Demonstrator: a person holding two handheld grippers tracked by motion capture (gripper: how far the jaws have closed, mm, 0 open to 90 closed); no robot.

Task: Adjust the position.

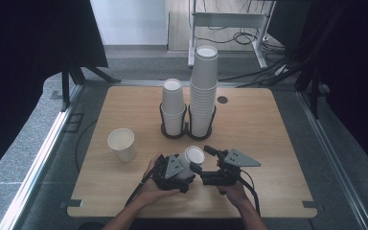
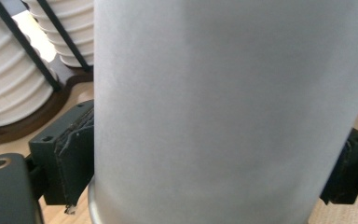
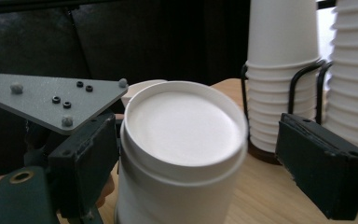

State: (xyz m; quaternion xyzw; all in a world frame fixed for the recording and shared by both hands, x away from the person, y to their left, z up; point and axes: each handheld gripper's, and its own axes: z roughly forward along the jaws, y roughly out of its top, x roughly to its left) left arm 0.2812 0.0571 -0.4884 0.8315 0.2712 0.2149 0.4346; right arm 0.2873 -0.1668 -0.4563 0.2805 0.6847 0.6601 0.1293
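Grey carpet surrounds a light wooden table (image 1: pixel 268 143), with a dark curtain at left and a metal desk frame and cables behind. On the table's left stands a lone open paper cup (image 1: pixel 121 143). Behind centre, a black wire holder (image 1: pixel 187 125) keeps a short cup stack (image 1: pixel 173 106) and a taller cup stack (image 1: pixel 203 91). At the near edge, the left gripper (image 1: pixel 175 170) clamps an upturned cup (image 1: pixel 191 159) by its sides. Just right, the right gripper (image 1: pixel 205 159) brackets that cup's top, jaws spread, the far one clear of it.
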